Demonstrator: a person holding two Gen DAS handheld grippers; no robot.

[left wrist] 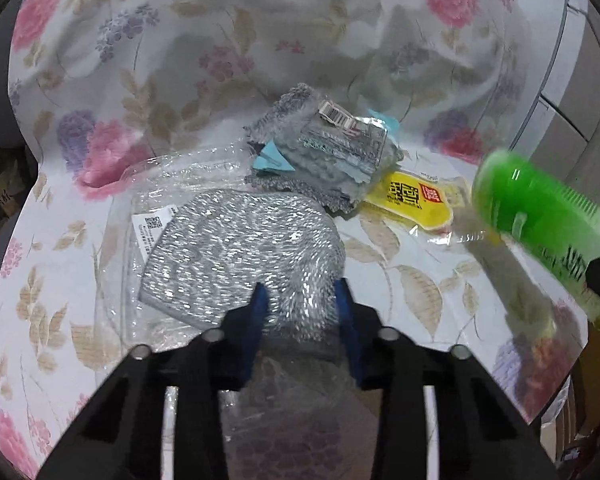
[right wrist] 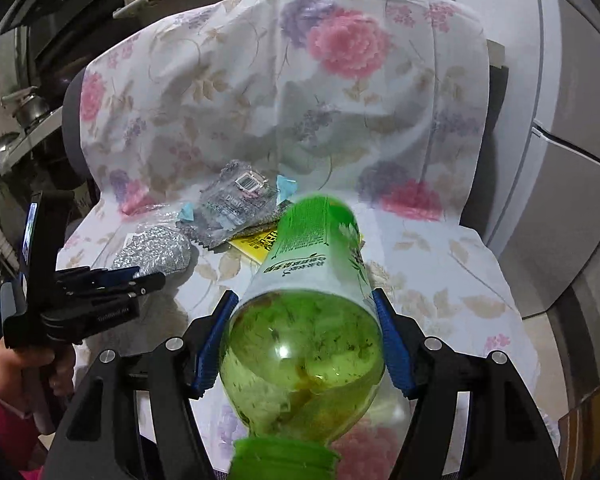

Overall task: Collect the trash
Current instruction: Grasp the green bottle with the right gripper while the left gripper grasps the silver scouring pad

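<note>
My right gripper [right wrist: 304, 308] is shut on a green plastic bottle [right wrist: 304, 320], held above the floral-covered seat; the bottle also shows in the left wrist view [left wrist: 540, 216] at the right. My left gripper [left wrist: 300, 292] stands over a clear plastic bag holding a grey glittery pad [left wrist: 240, 248]; its blue fingers [left wrist: 260, 300] are apart with the bag's edge between them. Beyond lie a crumpled grey wrapper with a barcode [left wrist: 332, 148] and a yellow sachet [left wrist: 416, 196]. The left gripper also shows in the right wrist view [right wrist: 140, 276], beside the grey pad [right wrist: 152, 254].
A floral sheet [right wrist: 300, 92] covers the chair seat and backrest. A white fridge [right wrist: 572, 160] stands to the right. Kitchen shelves with pots [right wrist: 28, 108] are at the left. A cardboard box edge [left wrist: 596, 380] is at the lower right.
</note>
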